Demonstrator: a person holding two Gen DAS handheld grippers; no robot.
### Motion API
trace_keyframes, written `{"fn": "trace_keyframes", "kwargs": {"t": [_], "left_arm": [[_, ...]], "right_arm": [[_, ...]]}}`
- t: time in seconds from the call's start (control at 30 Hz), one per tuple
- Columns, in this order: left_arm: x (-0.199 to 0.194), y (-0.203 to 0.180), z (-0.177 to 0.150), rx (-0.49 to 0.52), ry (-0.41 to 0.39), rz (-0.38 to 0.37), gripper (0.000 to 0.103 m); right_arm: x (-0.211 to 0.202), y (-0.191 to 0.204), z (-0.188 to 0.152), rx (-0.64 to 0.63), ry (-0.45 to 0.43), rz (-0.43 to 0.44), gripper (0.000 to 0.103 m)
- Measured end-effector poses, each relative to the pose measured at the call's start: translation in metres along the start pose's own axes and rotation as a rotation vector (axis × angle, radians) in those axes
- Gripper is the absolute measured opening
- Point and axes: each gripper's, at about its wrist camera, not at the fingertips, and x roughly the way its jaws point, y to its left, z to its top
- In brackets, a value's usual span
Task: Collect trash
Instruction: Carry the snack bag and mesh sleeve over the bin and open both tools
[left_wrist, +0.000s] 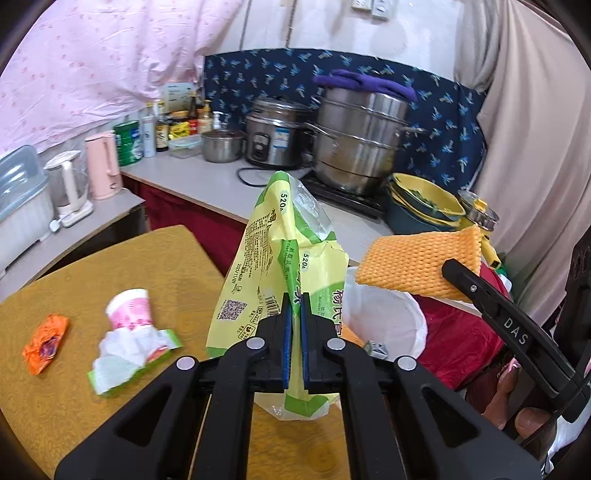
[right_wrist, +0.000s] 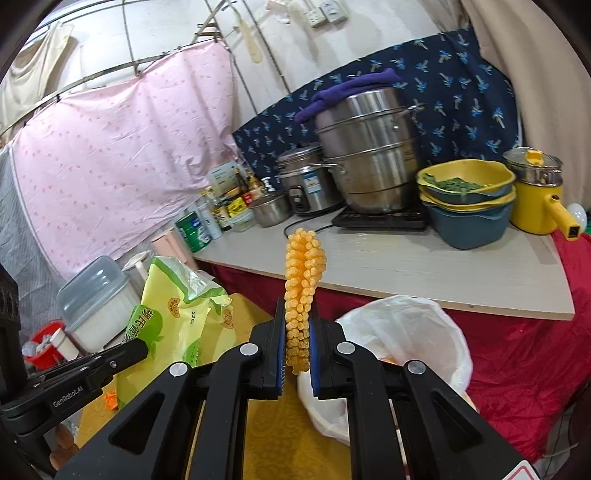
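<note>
My left gripper (left_wrist: 295, 314) is shut on a yellow-green plastic food bag (left_wrist: 273, 258) and holds it upright above the yellow table. It also shows in the right wrist view (right_wrist: 177, 317). My right gripper (right_wrist: 297, 332) is shut on an orange foam fruit net (right_wrist: 301, 288), held over the white-lined trash bin (right_wrist: 413, 332). In the left wrist view the net (left_wrist: 410, 266) hangs above the bin (left_wrist: 384, 317). On the table lie a pink paper cup (left_wrist: 131, 308), a crumpled white-green wrapper (left_wrist: 125, 354) and an orange wrapper (left_wrist: 44, 341).
The yellow table (left_wrist: 92, 406) is in front. Behind it a counter (right_wrist: 424, 266) holds a steel steamer pot (right_wrist: 369, 155), a rice cooker (right_wrist: 306, 181), stacked bowls (right_wrist: 469, 206), a yellow pot (right_wrist: 535, 195), bottles and kettles (left_wrist: 103, 166). Red cloth (right_wrist: 517, 362) hangs beside the bin.
</note>
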Motion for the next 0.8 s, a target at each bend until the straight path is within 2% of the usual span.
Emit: {"fn": "trace_keyframes", "kwargs": {"t": [0.4, 0.8], "left_arm": [[0.062, -0.061, -0.006, 0.064, 0.080, -0.057, 0.004], [0.120, -0.076, -0.018, 0.066, 0.165, -0.073, 0.005]], "right_arm": [[0.009, -0.071, -0.012, 0.077, 0.026, -0.088, 0.010], [0.032, -0.104, -0.026, 0.112, 0.067, -0.124, 0.010]]}}
